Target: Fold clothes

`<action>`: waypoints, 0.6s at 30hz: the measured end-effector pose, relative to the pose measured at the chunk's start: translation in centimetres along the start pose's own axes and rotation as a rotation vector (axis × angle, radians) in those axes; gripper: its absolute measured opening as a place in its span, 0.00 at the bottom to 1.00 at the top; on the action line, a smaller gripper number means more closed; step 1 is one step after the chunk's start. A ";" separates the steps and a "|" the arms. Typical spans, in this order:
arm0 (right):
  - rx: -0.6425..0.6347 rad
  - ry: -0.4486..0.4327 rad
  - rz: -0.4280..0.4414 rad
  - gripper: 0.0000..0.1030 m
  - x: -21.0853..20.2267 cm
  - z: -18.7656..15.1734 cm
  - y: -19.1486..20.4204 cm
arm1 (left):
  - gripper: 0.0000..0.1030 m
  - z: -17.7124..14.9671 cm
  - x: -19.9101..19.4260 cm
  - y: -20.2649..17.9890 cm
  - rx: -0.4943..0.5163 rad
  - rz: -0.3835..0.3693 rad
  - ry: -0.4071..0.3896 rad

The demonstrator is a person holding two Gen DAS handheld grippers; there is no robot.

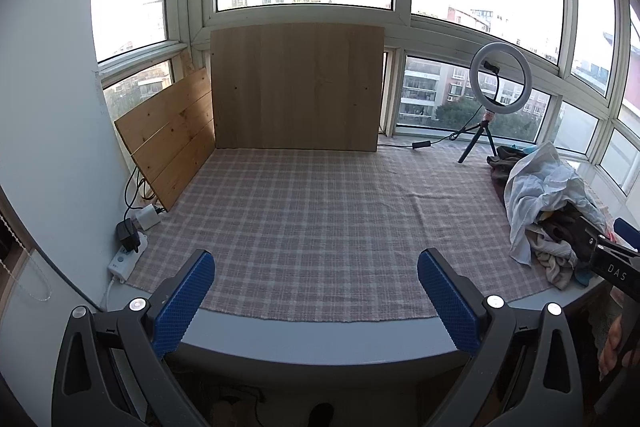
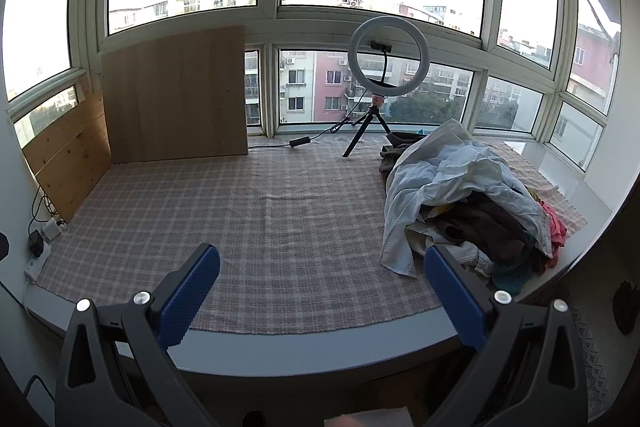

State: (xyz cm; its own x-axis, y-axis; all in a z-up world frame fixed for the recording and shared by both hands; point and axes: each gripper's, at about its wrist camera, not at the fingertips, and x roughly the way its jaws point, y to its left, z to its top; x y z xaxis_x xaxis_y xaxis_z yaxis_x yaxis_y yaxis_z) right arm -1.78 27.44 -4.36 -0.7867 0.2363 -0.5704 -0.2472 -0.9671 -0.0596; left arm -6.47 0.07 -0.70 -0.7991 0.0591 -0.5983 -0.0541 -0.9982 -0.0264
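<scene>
Plainly, nothing is folded yet: the plaid cloth (image 2: 280,227) across the desk (image 2: 320,343) lies bare, and the heap of clothes (image 2: 472,211) sits at its right edge. The step in hand looks like fetching one garment; best pinch the pale shirt (image 2: 452,171) on top alone, then drag it to the bare middle. Both the left gripper (image 1: 316,295) and right gripper (image 2: 322,291) hang released, fingers wide, holding nothing. The heap lies just beyond the right gripper's right finger (image 2: 456,291).
</scene>
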 end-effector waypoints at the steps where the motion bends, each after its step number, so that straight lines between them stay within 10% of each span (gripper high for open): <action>1: 0.004 0.005 -0.006 1.00 0.4 0.1 0.1 | 0.99 0.3 0.4 0.1 0.004 0.000 0.001; 18: 0.048 0.058 -0.101 1.00 6.9 3.6 3.1 | 0.98 5.6 8.6 1.4 0.074 -0.066 0.015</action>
State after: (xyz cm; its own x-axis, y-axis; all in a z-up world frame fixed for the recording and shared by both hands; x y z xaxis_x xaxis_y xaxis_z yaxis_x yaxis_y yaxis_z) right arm -10.05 26.45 -5.52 -0.7226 0.3247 -0.6103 -0.3514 -0.9328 -0.0803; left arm -16.76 -0.74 -1.42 -0.7834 0.1237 -0.6090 -0.1504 -0.9886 -0.0072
